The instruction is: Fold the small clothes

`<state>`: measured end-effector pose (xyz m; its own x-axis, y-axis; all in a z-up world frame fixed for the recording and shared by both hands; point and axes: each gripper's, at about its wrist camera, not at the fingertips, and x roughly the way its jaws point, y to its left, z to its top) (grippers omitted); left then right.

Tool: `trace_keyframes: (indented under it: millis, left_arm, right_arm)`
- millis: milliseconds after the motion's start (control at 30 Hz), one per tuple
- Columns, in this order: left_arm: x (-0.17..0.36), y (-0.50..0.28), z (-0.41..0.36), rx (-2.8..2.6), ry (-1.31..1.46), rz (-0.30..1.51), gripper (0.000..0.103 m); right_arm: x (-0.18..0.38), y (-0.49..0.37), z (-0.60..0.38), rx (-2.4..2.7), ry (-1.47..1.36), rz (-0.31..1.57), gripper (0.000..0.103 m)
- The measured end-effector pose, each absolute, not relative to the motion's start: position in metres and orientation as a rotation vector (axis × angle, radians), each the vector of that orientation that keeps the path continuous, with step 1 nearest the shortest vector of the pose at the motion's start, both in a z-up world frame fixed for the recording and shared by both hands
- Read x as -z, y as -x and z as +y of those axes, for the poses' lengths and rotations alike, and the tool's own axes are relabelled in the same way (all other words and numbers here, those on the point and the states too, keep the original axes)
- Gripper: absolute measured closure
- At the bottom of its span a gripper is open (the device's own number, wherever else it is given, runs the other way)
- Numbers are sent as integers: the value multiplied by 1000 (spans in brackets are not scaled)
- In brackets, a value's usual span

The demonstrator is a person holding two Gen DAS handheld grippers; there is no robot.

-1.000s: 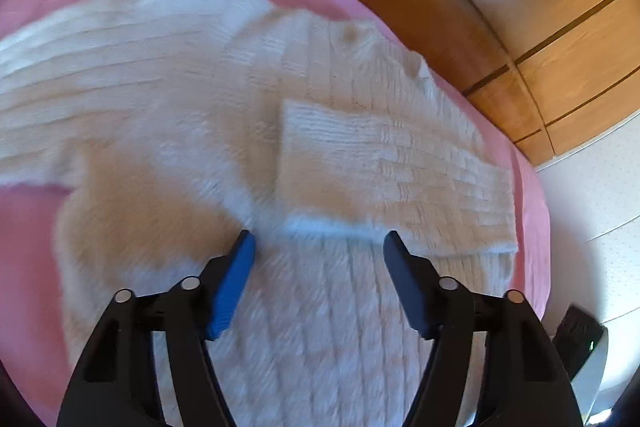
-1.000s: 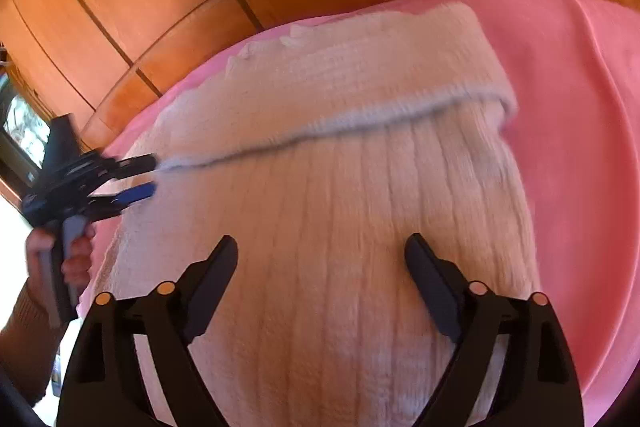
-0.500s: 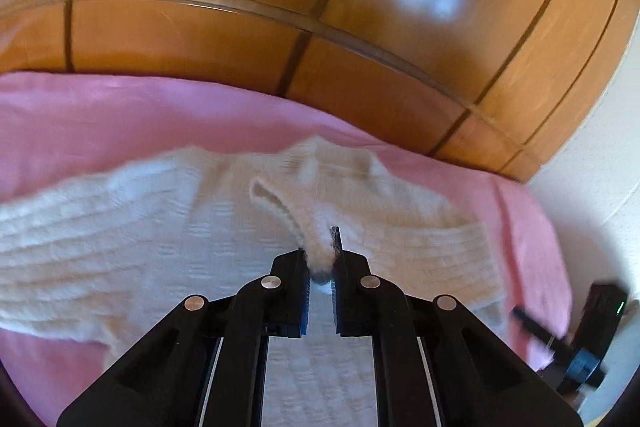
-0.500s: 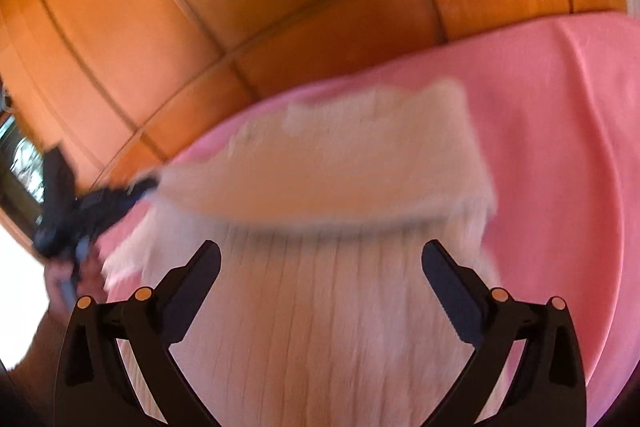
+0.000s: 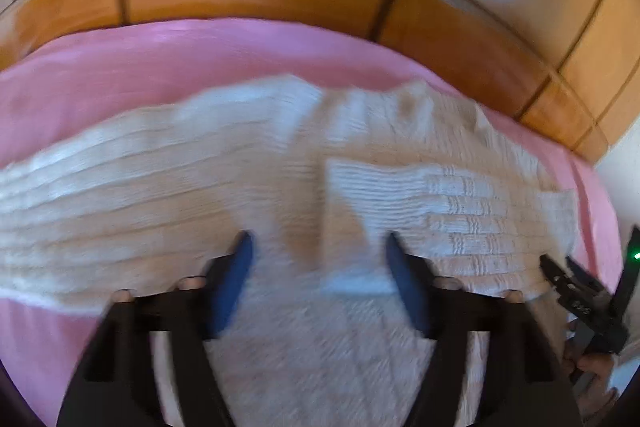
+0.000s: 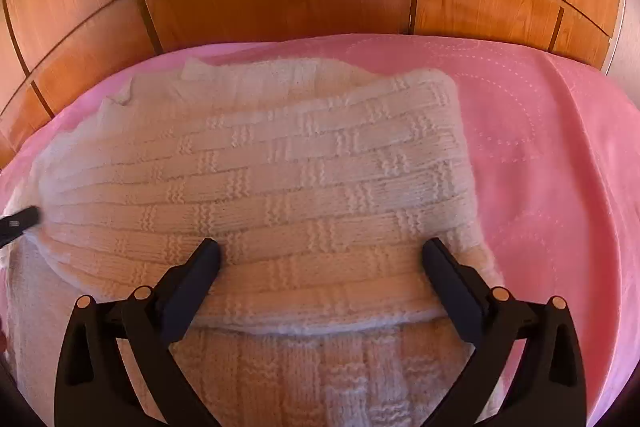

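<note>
Pink bedspread (image 6: 540, 155) bears the sweater (image 6: 280, 179), under both open claws.

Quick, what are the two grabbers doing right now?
Left gripper: jaws opening, holding nothing, above the white sweater.
Right gripper: wide open, holding nothing.

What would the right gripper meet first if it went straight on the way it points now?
Most likely the folded-over sleeve of the cream knitted sweater, which lies directly ahead of the open right gripper. How far away it is cannot be judged.
</note>
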<state>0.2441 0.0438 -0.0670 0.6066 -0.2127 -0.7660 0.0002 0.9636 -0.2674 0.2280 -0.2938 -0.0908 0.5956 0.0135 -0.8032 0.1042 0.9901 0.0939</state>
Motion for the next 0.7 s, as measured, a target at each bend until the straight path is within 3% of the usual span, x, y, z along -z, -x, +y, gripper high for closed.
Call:
trace_keyframes:
  millis: [167, 533, 600, 700]
  left_arm:
    - [64, -194, 129, 89, 539, 906, 36]
    - [85, -59, 363, -396, 1041, 677, 36]
    - [90, -51, 386, -426, 1105, 645, 46]
    - [98, -51, 407, -462, 1185, 602, 47]
  right_arm:
    - [93, -224, -293, 53, -133, 927, 2]
    - [92, -224, -287, 55, -128, 922, 2]
    - [91, -225, -285, 60, -122, 923, 2]
    - [92, -225, -284, 64, -116, 923, 2]
